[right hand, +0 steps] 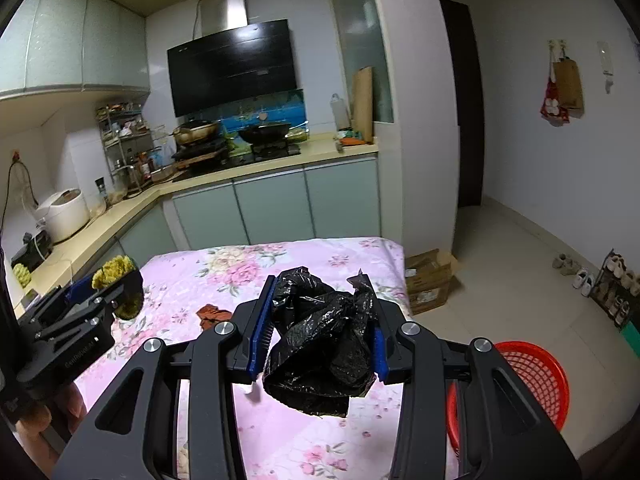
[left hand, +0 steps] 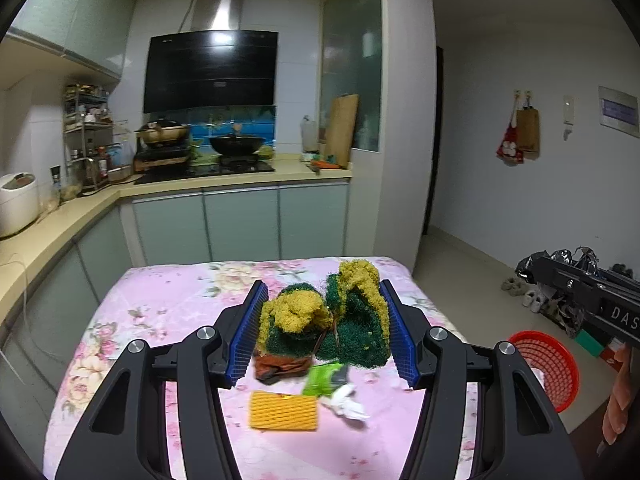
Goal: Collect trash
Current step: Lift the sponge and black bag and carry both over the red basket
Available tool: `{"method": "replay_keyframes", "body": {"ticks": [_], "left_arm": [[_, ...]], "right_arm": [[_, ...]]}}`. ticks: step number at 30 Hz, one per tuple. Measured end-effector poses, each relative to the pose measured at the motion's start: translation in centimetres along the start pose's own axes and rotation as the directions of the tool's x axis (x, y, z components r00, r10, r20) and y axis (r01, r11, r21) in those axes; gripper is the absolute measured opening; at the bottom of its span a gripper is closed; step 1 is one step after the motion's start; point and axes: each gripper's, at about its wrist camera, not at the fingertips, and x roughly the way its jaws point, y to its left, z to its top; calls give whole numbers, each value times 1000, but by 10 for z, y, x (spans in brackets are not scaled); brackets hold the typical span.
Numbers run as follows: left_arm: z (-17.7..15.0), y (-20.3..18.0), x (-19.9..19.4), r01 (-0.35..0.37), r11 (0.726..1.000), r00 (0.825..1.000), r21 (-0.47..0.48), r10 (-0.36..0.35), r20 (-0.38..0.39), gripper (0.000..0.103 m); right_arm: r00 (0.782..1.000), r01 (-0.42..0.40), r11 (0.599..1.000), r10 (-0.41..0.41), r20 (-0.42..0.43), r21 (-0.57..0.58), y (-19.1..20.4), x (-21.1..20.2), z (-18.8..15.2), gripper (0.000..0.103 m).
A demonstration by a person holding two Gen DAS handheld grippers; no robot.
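My left gripper (left hand: 323, 330) is shut on a folded green and yellow scouring pad (left hand: 340, 316), held above the pink floral table (left hand: 168, 304). On the table below lie a brown scrap (left hand: 280, 366), a yellow foam net (left hand: 283, 410), a green wrapper (left hand: 323, 378) and crumpled white paper (left hand: 348, 402). My right gripper (right hand: 318, 334) is shut on a crumpled black plastic bag (right hand: 320, 340), above the table's right side. A red basket (right hand: 532, 384) stands on the floor to the right; it also shows in the left wrist view (left hand: 548, 368).
A kitchen counter (left hand: 60, 220) with a rice cooker (left hand: 16, 204) runs along the left and back. A cardboard box (right hand: 430, 280) sits on the floor beyond the table. Shoes and a rack (right hand: 616, 288) line the right wall.
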Motion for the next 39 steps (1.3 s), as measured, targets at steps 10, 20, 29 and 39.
{"method": "replay_keyframes", "body": {"ticks": [10,20,29,39], "left_arm": [[1,-52,13,145,988,989,44,-144,-20,54],[-1,-123,30,306,946,952,109,-301,-60,54],[-13,-176,56,435,893,897,115,-418,-141,54],[-37,-231,92,522,845,838,115,-484,-252,55]], "right_arm": [[995,103,994,-104,15,49,-39,-20,-4,39],[976,214,971,-216,5,108,-85,-37,-14,39],[953,302,940,-302,-23,161,-123,-41,-26,39],[923,385,896,-375,-87,221,-172,-35,-47,39]]}}
